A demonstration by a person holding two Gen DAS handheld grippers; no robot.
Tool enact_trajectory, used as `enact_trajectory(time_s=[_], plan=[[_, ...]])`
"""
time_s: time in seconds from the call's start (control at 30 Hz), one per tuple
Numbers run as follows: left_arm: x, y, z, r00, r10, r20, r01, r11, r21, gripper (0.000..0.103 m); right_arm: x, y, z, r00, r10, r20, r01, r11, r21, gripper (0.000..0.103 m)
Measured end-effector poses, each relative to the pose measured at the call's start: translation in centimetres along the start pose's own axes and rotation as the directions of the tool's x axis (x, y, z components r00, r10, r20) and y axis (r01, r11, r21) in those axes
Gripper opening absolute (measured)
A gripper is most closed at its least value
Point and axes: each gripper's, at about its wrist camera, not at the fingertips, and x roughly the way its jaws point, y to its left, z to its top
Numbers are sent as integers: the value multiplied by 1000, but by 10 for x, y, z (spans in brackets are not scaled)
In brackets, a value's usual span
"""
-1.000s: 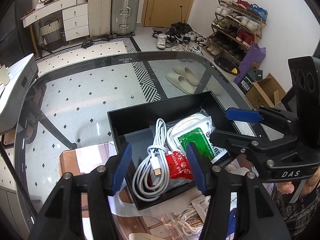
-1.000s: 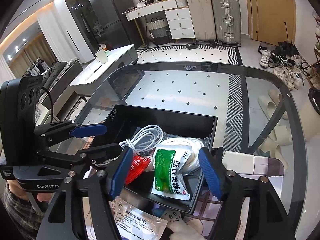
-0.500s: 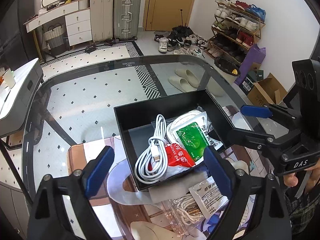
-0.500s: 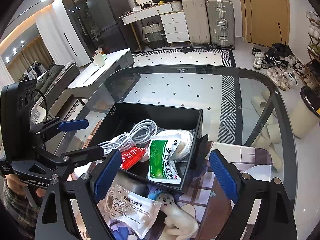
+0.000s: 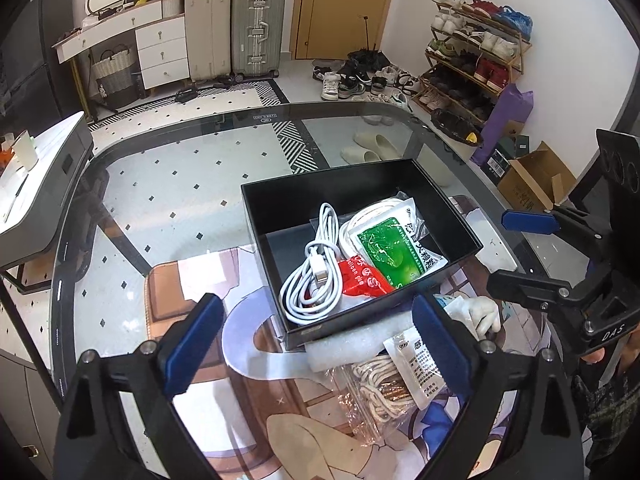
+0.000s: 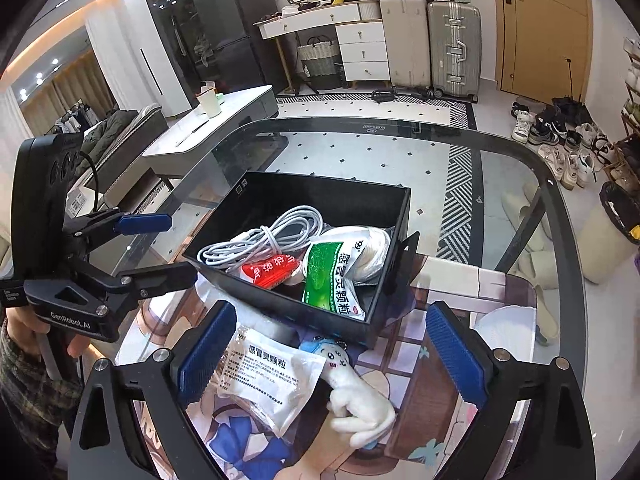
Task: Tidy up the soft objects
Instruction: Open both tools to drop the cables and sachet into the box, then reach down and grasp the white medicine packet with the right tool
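White sachet (image 6: 267,376) between right fingers (image 6: 206,354), untouched

Glass tabletop (image 5: 168,184), dark rounded rim. Printed mat (image 5: 192,280) flat on near part. Black box (image 5: 360,184) sits partly on mat, partly on glass.
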Motion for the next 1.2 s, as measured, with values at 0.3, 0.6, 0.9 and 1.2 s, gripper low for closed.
enact_trajectory(time_s=[0.3, 0.6, 0.9, 1.2], plan=[[-5, 0, -15, 1000, 10, 2, -10, 1000, 5, 99, -11, 10, -22, 1000, 19, -4, -19, 997, -81, 98], [-7, -2, -30, 1000, 21, -20, -21, 1000, 20, 103, -14, 22, -35, 998, 53, -40, -58, 985, -163, 98], [-8, 1, -46, 999, 30, -39, -29, 999, 25, 103, -2, 44, -43, 992, 56, -117, -89, 951, -296, 98], [-11, 5, -62, 999, 38, -39, -36, 999, 31, 103, 10, 60, -43, 986, -1, -164, -78, 877, -474, 98]])
